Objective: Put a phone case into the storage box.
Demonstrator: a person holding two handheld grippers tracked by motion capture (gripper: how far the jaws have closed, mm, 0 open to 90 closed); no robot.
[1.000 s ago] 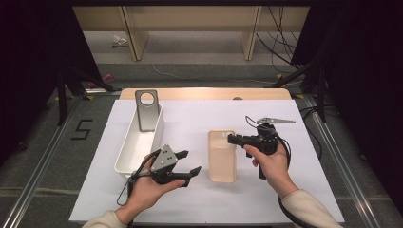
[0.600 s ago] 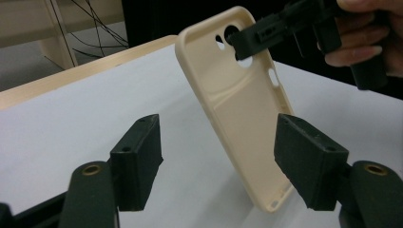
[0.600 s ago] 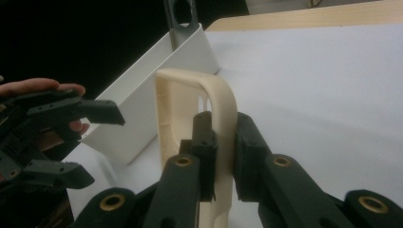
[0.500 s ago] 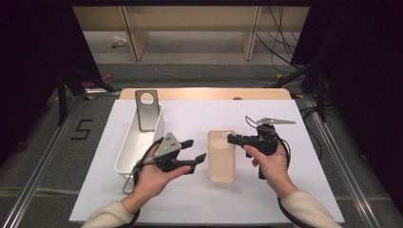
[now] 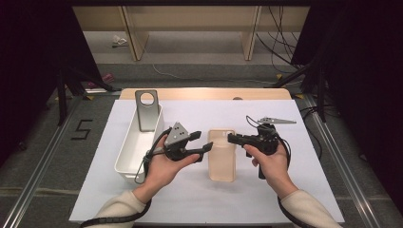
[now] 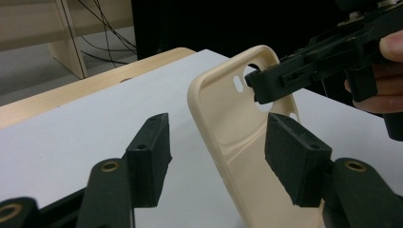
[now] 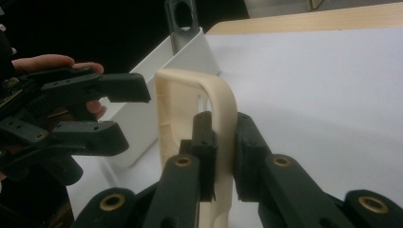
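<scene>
High view: a cream phone case (image 5: 222, 154) lies near the middle of the white worktop (image 5: 309, 190), between the person's two hands. The right claw (image 5: 232, 138) is clamped on the case's far right edge, by the camera cutout; the right claw's own view shows its two pads squeezing the thin side wall (image 7: 223, 123) from inside and outside, so the case stands up on edge there instead of lying flat. That grip looks meant to steady the case and lift one side, giving the other hand something to bite.

The left claw (image 5: 207, 145) comes in from the case's left with nothing held. Its jaws have just been closing, yet in the left claw's view they stand apart, one on each side of the case's long wall (image 6: 204, 123), with clear gaps to the pads (image 6: 294, 156). So it is half open, around the edge but not pressing it. The likely aim is a second hold on the opposite side, so the case can be carried with both claws or passed across.

A white bin (image 5: 135, 145) sits just left of the left hand, long side along the worktop, with a grey metal plate (image 5: 147, 109) with a round hole leaning upright at its far end. The bin stands close enough to be a fair guess for where the case goes.
</scene>
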